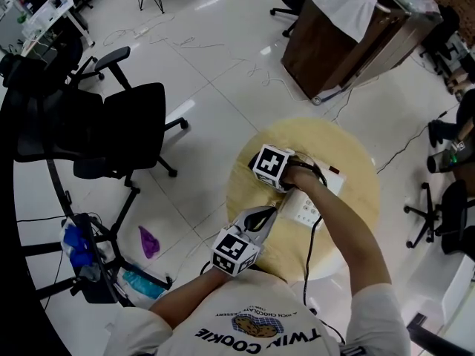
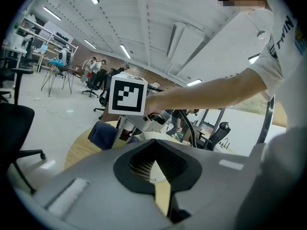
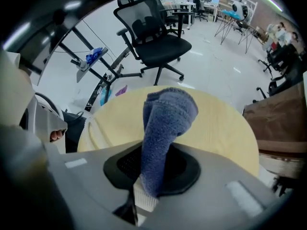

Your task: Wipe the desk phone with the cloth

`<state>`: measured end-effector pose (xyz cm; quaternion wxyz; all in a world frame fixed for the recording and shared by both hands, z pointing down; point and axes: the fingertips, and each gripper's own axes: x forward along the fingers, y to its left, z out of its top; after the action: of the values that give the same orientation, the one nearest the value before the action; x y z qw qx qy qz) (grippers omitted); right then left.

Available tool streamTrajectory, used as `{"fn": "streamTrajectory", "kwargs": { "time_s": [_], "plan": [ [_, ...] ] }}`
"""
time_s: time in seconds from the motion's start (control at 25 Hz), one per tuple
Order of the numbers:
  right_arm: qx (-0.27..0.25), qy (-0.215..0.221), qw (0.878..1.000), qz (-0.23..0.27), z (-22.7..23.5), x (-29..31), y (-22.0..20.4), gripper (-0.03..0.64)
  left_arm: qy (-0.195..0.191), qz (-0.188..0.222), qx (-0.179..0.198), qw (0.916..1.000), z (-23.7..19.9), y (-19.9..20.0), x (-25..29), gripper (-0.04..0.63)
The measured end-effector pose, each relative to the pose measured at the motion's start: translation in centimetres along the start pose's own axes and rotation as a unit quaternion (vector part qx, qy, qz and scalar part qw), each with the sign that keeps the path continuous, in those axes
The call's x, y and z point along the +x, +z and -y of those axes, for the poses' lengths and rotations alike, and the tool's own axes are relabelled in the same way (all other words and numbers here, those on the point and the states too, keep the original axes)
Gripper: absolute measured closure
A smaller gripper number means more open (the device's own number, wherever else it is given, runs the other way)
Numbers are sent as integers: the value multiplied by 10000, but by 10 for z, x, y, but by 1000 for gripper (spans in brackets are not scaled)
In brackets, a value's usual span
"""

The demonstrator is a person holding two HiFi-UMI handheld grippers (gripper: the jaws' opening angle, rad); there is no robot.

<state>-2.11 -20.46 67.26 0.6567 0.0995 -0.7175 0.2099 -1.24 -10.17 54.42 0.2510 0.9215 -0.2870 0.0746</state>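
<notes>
A white desk phone (image 1: pixel 314 203) lies on the round wooden table (image 1: pixel 349 150), its black cord (image 1: pixel 309 252) running toward me. My right gripper (image 1: pixel 261 172) hovers at the phone's left end, shut on a folded blue cloth (image 3: pixel 165 123) that sticks up from between its jaws (image 3: pixel 146 186). The same cloth (image 2: pixel 102 134) shows under that gripper's marker cube in the left gripper view. My left gripper (image 1: pixel 267 213) rests at the table's near edge, left of the phone. Its jaws stand together (image 2: pixel 160 178), and I see nothing held between them.
A black office chair (image 1: pixel 119 121) stands on the floor to the left, beside a rack with blue items (image 1: pixel 78 247) and a purple scrap (image 1: pixel 148 241). A brown wooden cabinet (image 1: pixel 349 39) is behind the table. More chairs (image 1: pixel 445 221) are at the right.
</notes>
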Motion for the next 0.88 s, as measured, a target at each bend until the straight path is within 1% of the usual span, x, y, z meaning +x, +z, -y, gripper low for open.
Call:
{"fn": "streamTrajectory", "kwargs": {
  "time_s": [0.2,0.48,0.72,0.88],
  "plan": [
    [76,49,10000,-6,-25,8,-3,549,-81,-30,-10,10000,10,-8,-10,603],
    [188,31,9997,121,-52,15,-2,549,-163,-72,-33,9998,20,-22,-24,603],
    [325,168,9989,288,-78,15,-3,549,-224,-124,-57,9997,26,-29,-33,603],
    [424,160,9983,354,-91,18,-8,549,-286,-157,-53,9995,30,-34,-38,603]
  ]
}}
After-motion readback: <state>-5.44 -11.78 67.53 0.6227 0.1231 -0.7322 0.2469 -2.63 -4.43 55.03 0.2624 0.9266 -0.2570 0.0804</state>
